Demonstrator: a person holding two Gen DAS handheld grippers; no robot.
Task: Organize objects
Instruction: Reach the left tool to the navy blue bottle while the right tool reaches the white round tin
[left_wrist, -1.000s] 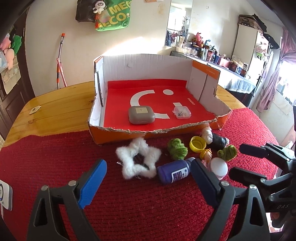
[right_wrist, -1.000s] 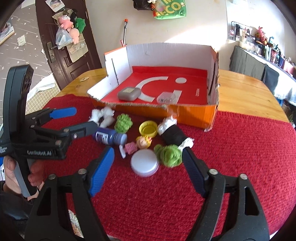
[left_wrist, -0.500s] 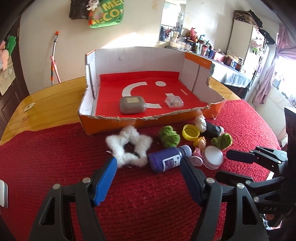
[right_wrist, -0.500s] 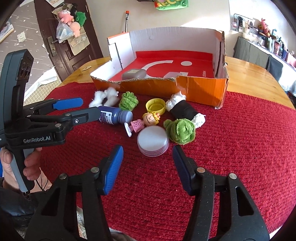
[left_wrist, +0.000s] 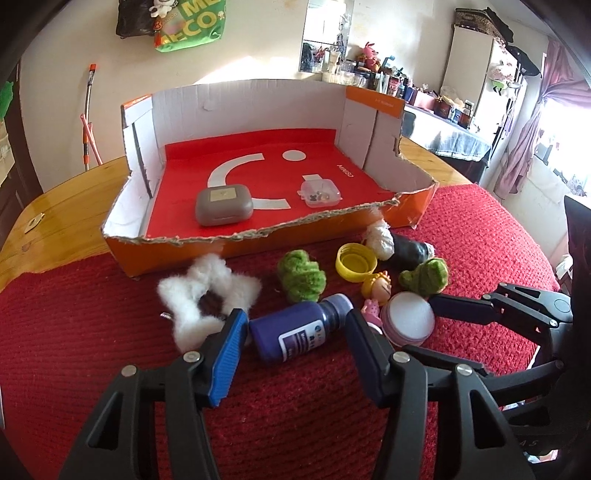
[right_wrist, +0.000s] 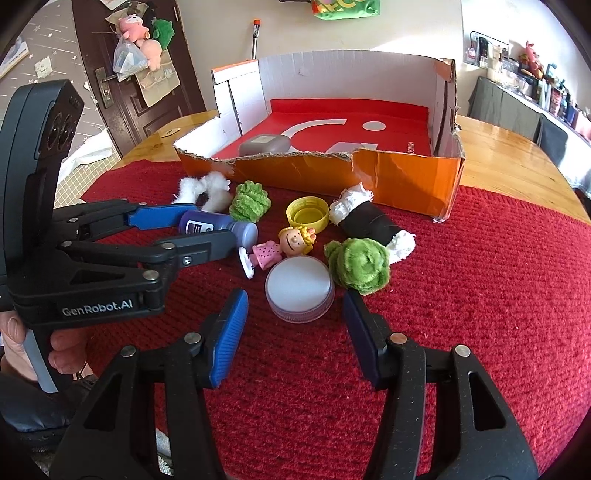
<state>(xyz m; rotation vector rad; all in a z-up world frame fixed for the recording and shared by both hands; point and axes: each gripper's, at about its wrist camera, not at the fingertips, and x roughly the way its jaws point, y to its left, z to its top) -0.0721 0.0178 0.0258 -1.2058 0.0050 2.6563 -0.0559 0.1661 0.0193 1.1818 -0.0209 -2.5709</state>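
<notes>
A purple bottle (left_wrist: 295, 332) lies on its side on the red cloth between the fingers of my left gripper (left_wrist: 295, 317). Its jaws are closing, with slim gaps still showing at both pads. In the right wrist view the left gripper (right_wrist: 218, 229) straddles the same bottle (right_wrist: 218, 227). My right gripper (right_wrist: 293, 295) is closing around a round white lid (right_wrist: 299, 288), its pads clear of the rim. Behind the lid lie a small doll (right_wrist: 284, 247), a yellow cap (right_wrist: 308, 214), two green fuzzy balls (right_wrist: 360, 271) and a black roll (right_wrist: 369, 221).
An orange cardboard box (left_wrist: 258, 243) with a torn front edge stands behind the pile and holds a grey case (left_wrist: 224, 205) and a small clear box (left_wrist: 319, 192). A white fluffy star (left_wrist: 207, 295) lies left of the bottle. Wooden tabletop (left_wrist: 66, 206) shows beyond the cloth.
Both grippers have narrowed their jaws. The left one moved forward and down until its fingers flank the bottle. The right one closed in around the white lid.
</notes>
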